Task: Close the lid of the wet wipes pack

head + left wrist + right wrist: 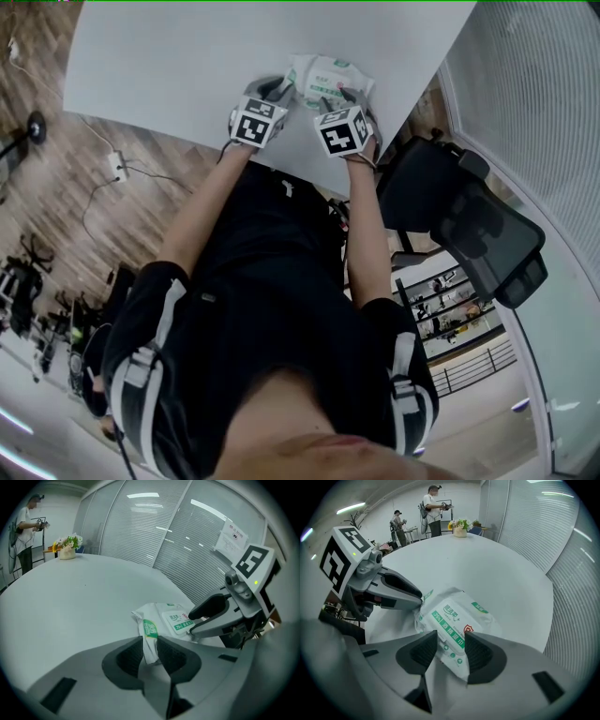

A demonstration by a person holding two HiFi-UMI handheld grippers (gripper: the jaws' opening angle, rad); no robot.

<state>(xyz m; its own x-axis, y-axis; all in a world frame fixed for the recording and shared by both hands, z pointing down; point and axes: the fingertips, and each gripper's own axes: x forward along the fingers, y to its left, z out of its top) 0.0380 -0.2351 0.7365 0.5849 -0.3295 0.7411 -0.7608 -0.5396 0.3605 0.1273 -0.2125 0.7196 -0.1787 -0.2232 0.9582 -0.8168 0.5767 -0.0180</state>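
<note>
The white and green wet wipes pack [323, 75] lies on the white table [187, 56] near its front edge. My left gripper [150, 651] is shut on the pack's crimped end seal [149, 634], pinching it from the left. My right gripper [450, 651] points steeply down over the pack [454, 609], its jaws standing wide to either side of the near end of the lid [447, 620]. The lid, with its green label band, looks flat on the pack. I cannot see either pad pressing on it. In the head view both grippers [279, 91] [342, 97] sit close together at the pack.
A black office chair [469, 225] stands right of the table's corner. A vase of flowers [460, 528] sits at the table's far side, with people [433, 508] standing behind it. A glass wall with blinds [187, 531] runs along the right.
</note>
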